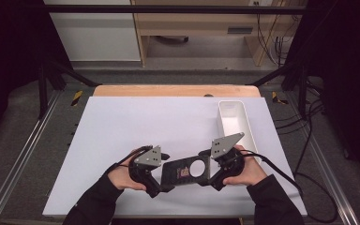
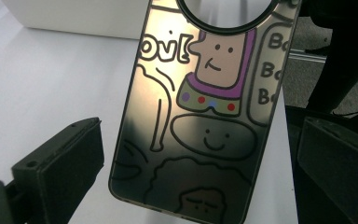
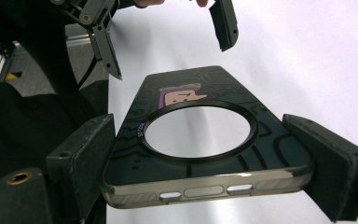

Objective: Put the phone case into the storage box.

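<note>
Right hand-held gripper [image 3: 205, 163] pinches a glossy phone case [image 3: 200, 140] (round cutout); left hand-held gripper [image 2: 200, 154] spread.

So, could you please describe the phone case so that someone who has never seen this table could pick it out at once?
On the white table, look at the near edge, where two hands hold black grippers. The phone case hangs flat between the left gripper and the right gripper, short of the long white tray. It is dark and see-through, with cartoon doodles and a large round ring.
</note>
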